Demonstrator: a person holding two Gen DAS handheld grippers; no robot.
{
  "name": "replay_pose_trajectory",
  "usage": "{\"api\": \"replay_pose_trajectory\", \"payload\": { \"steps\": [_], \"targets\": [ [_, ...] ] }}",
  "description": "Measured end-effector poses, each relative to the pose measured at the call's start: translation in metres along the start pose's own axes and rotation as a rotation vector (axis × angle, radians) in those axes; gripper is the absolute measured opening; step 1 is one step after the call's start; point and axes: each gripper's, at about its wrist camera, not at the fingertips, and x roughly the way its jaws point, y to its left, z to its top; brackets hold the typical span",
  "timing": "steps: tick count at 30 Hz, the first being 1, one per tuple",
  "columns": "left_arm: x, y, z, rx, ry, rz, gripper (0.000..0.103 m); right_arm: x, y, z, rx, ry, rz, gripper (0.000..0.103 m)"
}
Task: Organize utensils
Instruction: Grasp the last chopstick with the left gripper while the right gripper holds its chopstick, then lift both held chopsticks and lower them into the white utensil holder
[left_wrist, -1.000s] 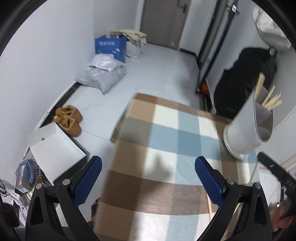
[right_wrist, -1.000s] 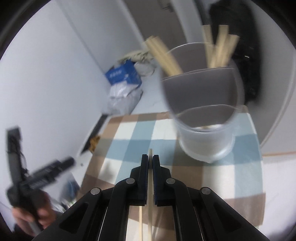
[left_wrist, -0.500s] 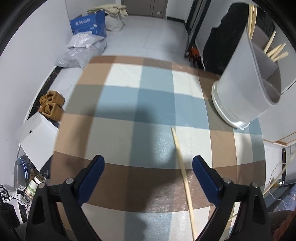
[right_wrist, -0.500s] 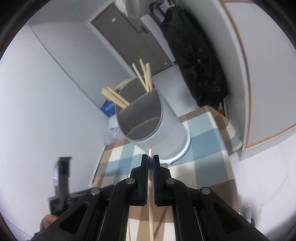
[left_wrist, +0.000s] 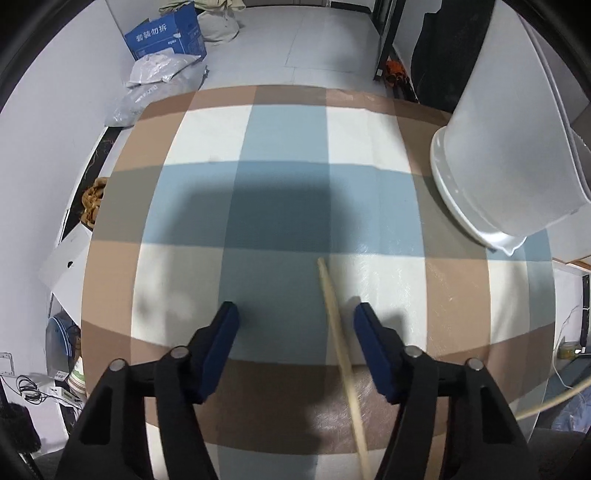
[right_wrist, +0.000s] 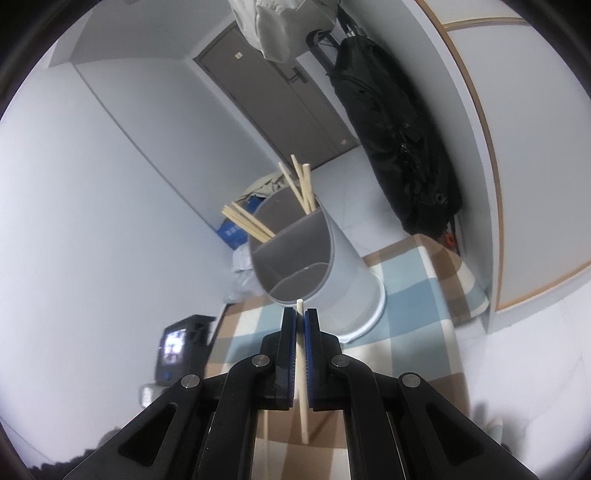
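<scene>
Tablecloth (left_wrist: 280, 206) nearer; left hand-held gripper (left_wrist: 295, 317) just narrowed around chopstick (left_wrist: 338, 332).

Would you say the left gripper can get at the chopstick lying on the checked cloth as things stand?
Probably yes. The left gripper points down over the checked cloth, its jaws have just been closing, and the chopstick already lies between them, untouched, nearer the right pad. Nothing blocks it.

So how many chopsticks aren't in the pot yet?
2. The held chopstick is pinched in the right gripper. The loose chopstick lies on the cloth between the fingers of the left gripper, which have just been closing without touching it. More may be hidden.
</scene>
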Motion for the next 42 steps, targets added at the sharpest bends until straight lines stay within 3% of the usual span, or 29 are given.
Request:
{"api": "replay_pose_trajectory", "payload": {
  "steps": [5, 6, 9, 14, 18, 24, 30, 33, 42],
  "targets": [
    [-0.003, -0.016, -0.001, 0.02, 0.027, 0.002, 0.005, -0.004, 0.005, 0.002, -0.017, -0.015, 0.013, 0.003],
    [-0.002, -0.021, -0.001, 0.029, 0.03, 0.008, 0.002, -0.005, 0.005, 0.002, -0.018, -0.017, 0.014, 0.003],
    [-0.002, -0.021, 0.0, 0.016, 0.029, 0.034, 0.001, -0.006, 0.006, 0.003, -0.023, -0.021, 0.011, 0.003],
    [-0.007, -0.011, -0.001, -0.048, -0.007, -0.03, 0.001, -0.008, 0.005, 0.002, -0.017, -0.024, 0.002, 0.004],
    [-0.032, -0.006, -0.012, -0.069, -0.126, -0.076, 0.001, -0.008, 0.007, 0.001, -0.026, -0.022, -0.003, 0.003],
    [-0.084, 0.002, -0.039, -0.07, -0.366, -0.163, 0.001, -0.007, 0.017, -0.002, -0.08, -0.018, -0.003, 0.003],
    [-0.111, 0.0, -0.052, -0.049, -0.492, -0.228, 0.001, -0.006, 0.039, -0.013, -0.199, -0.031, -0.023, 0.003],
    [-0.12, -0.001, -0.048, -0.029, -0.53, -0.233, 0.001, -0.004, 0.046, -0.018, -0.245, -0.047, -0.068, 0.003],
    [-0.128, 0.005, -0.045, 0.026, -0.561, -0.244, 0.001, -0.002, 0.062, -0.023, -0.304, -0.085, -0.064, 0.003]
  ]
}}
